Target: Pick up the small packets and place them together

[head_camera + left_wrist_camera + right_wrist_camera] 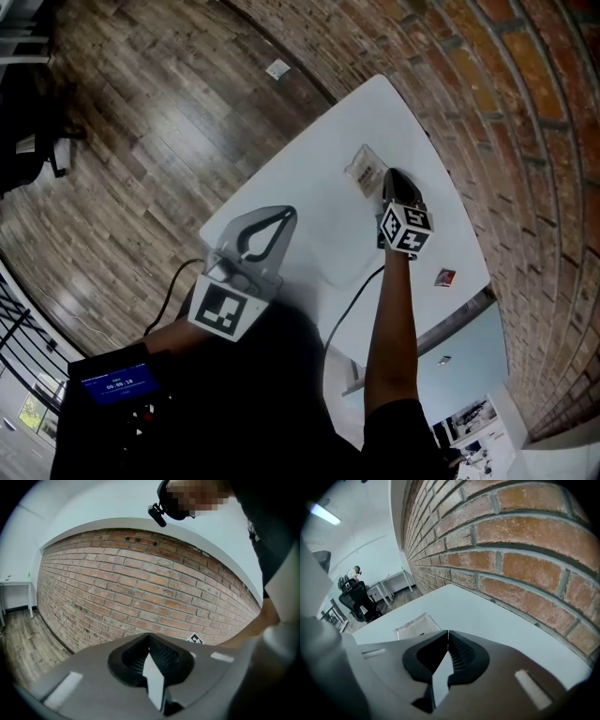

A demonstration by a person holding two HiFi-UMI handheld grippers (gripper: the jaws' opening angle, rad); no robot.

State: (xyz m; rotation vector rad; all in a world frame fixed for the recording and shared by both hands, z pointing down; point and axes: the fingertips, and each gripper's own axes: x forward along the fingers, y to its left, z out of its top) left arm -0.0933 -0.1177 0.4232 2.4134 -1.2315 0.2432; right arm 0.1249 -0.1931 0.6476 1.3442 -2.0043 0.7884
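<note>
A clear, flat small packet lies on the white table near its far side. My right gripper points down at the packet's right edge. Its jaws are closed tip to tip, and the packet's near corner disappears under them. A second small packet, red, lies alone by the table's right edge, behind the right hand. My left gripper hovers over the table's near-left corner, shut, with nothing between its jaws, and faces the brick wall.
A brick wall runs close along the table's far edge. A black cable trails across the table toward me. Wooden floor with a scrap of paper lies to the left. An office chair stands farther off.
</note>
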